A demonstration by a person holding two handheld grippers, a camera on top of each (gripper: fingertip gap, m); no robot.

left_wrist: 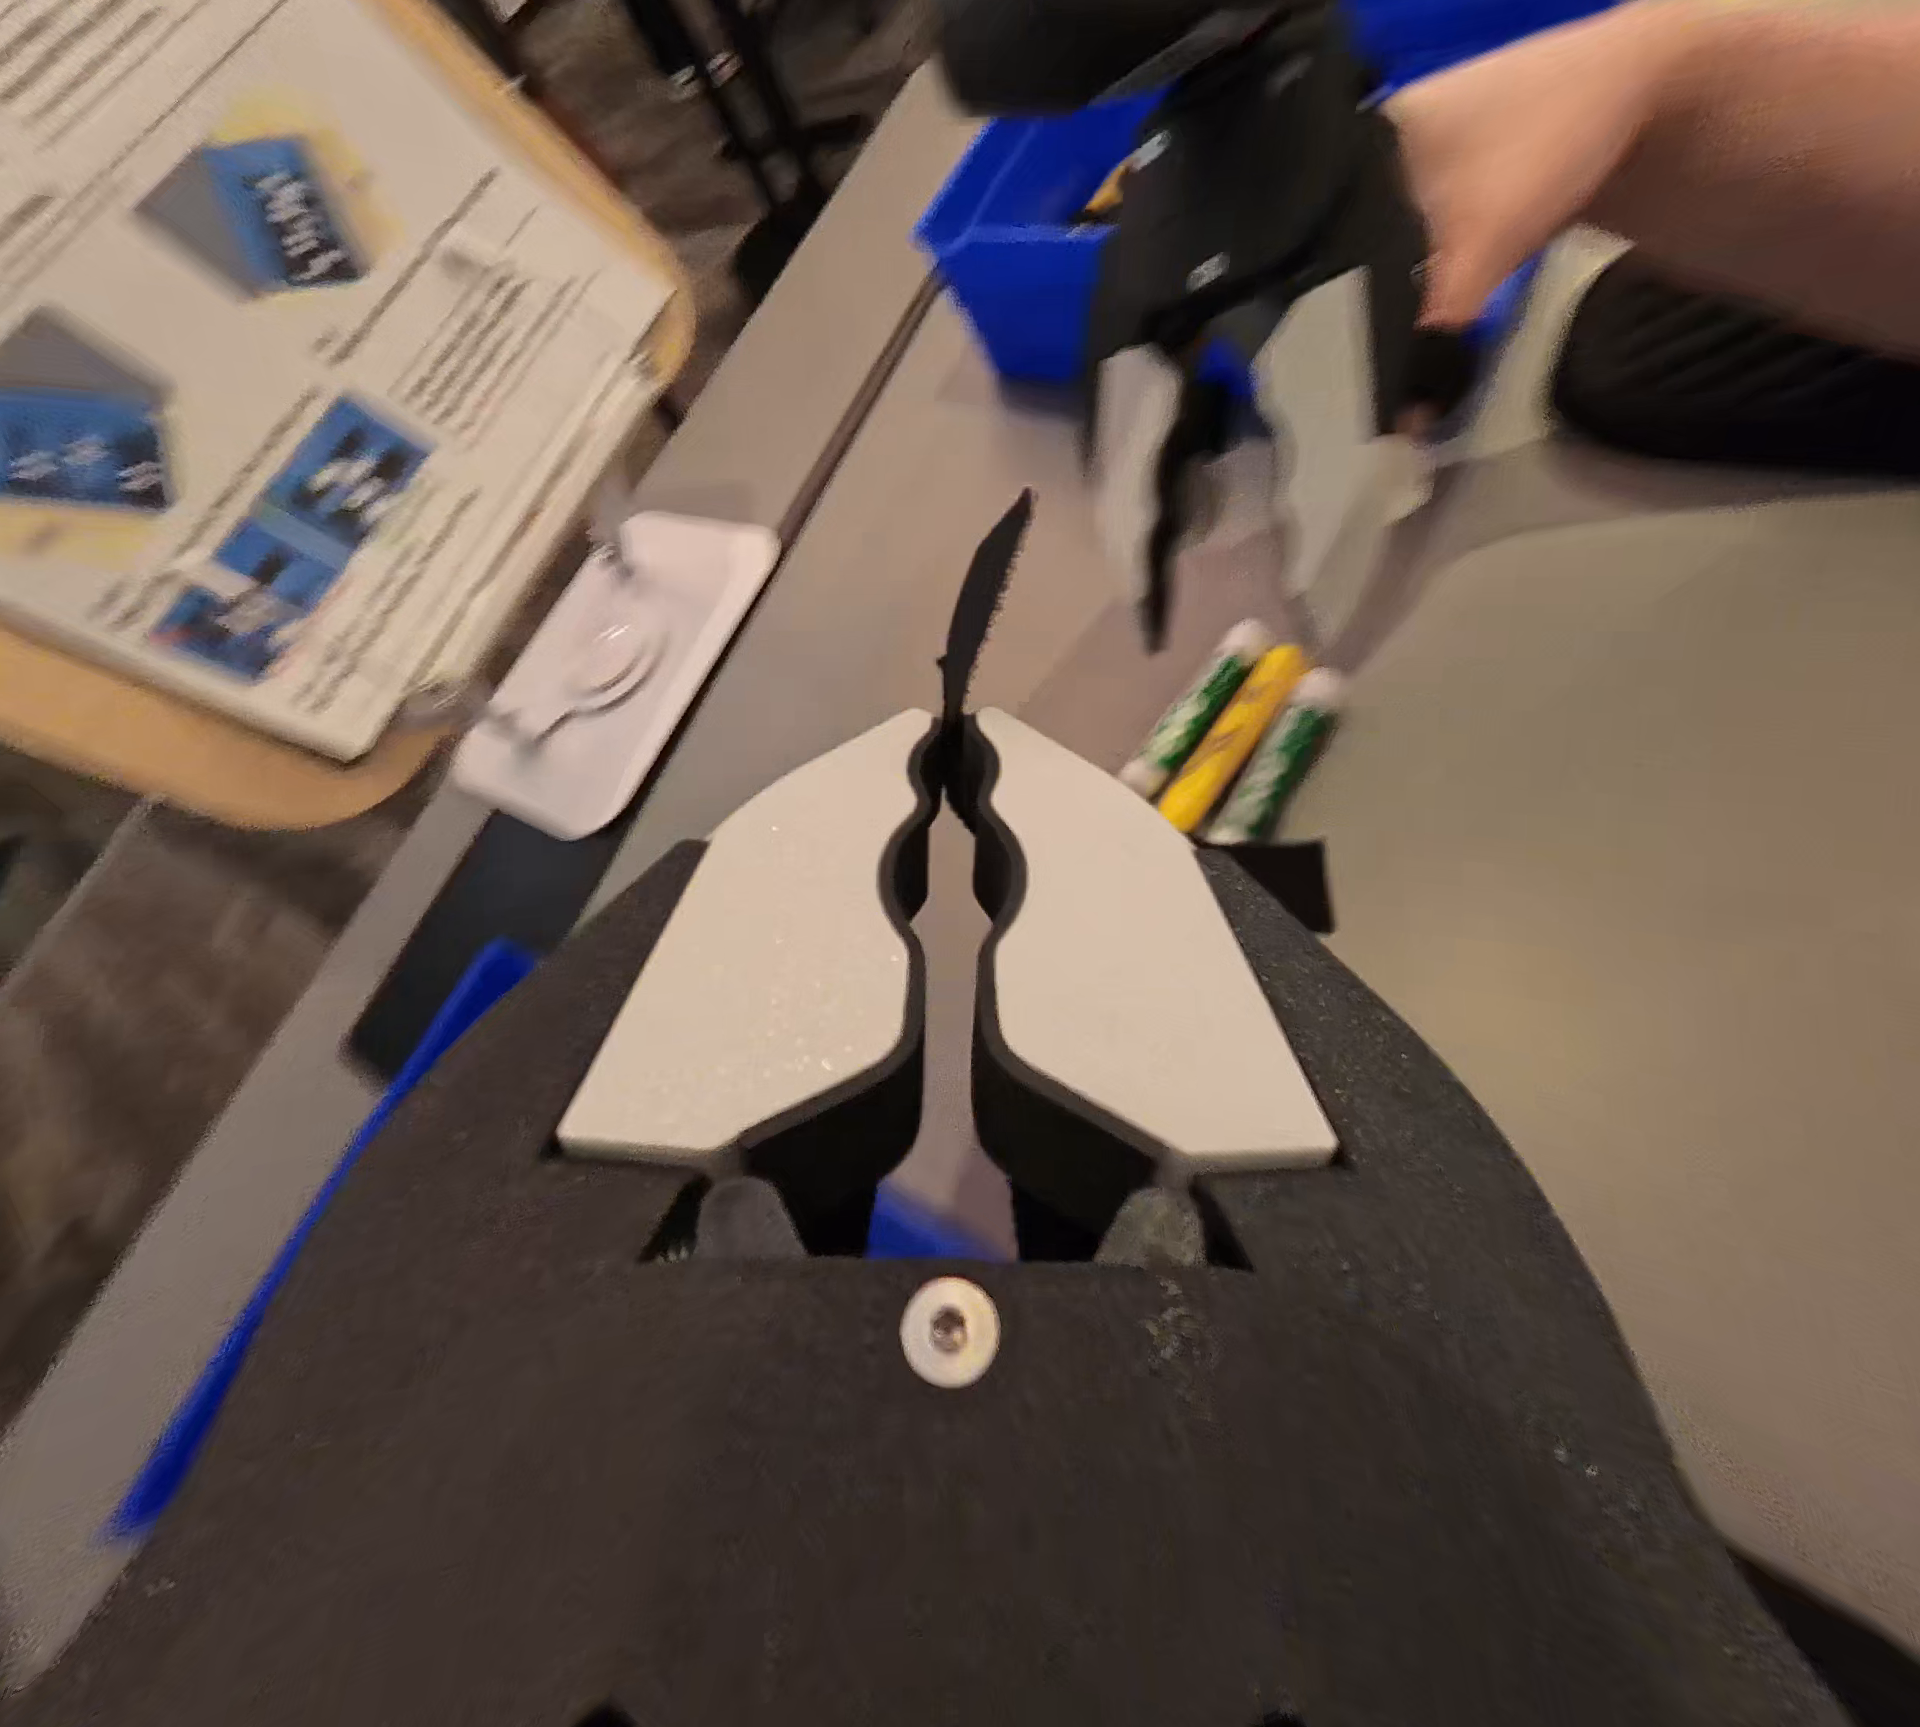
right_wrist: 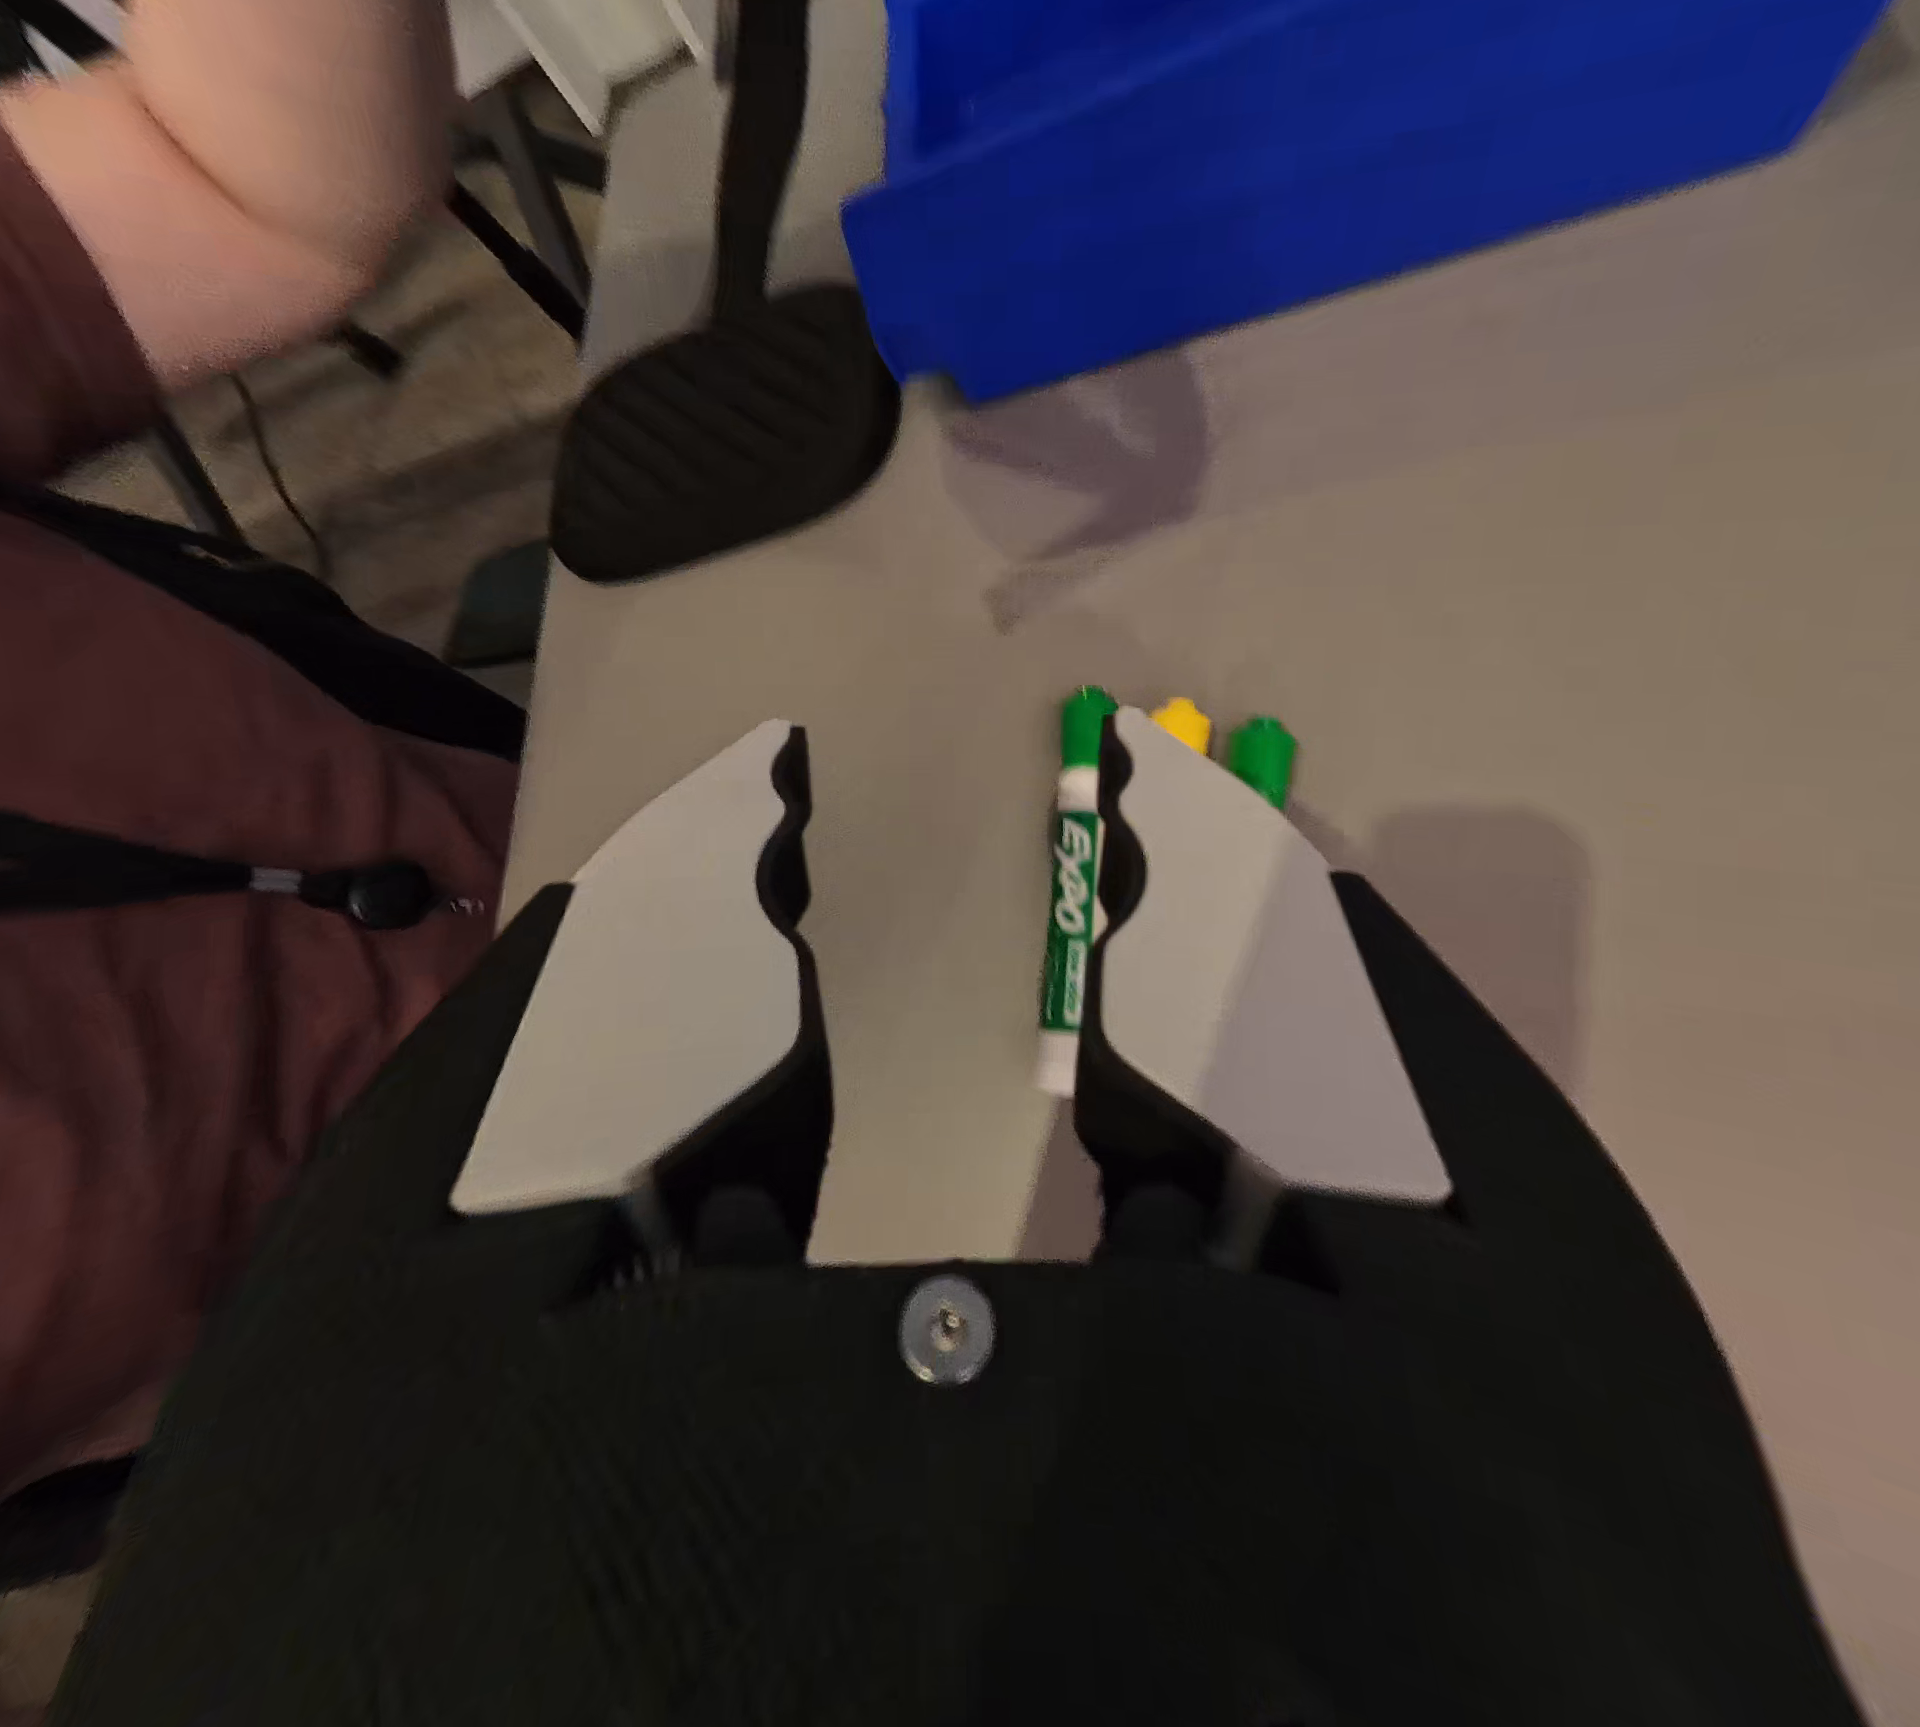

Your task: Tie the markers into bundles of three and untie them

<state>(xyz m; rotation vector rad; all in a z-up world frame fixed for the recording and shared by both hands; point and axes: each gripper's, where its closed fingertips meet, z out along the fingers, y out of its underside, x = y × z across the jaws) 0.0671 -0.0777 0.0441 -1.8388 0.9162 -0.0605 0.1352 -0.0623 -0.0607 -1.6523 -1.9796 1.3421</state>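
Observation:
Three markers lie side by side on the grey table: two green ones [left_wrist: 1195, 713] [left_wrist: 1276, 763] with a yellow one [left_wrist: 1231, 737] between them. My left gripper [left_wrist: 954, 721] is shut on a black strap [left_wrist: 982, 586] whose free end sticks up past the tips. A black strap piece [left_wrist: 1288, 877] shows by the markers' near ends. My right gripper [right_wrist: 951, 747] is open and empty just above the markers; its right finger covers the yellow marker [right_wrist: 1179, 721] and part of a green one [right_wrist: 1262, 761]. The other green marker [right_wrist: 1070, 898] lies between the fingers. The right gripper also shows in the left wrist view [left_wrist: 1262, 534].
A blue bin [right_wrist: 1299, 119] stands just beyond the markers; it also shows in the left wrist view [left_wrist: 1018, 264]. A board with printed sheets [left_wrist: 260, 275] on a clear stand [left_wrist: 623, 659] is at the left. A black chair base [right_wrist: 717, 441] and a person's arm [right_wrist: 229, 150] are beside the table edge. One gripper's finger ends stand about 12 cm off the other's.

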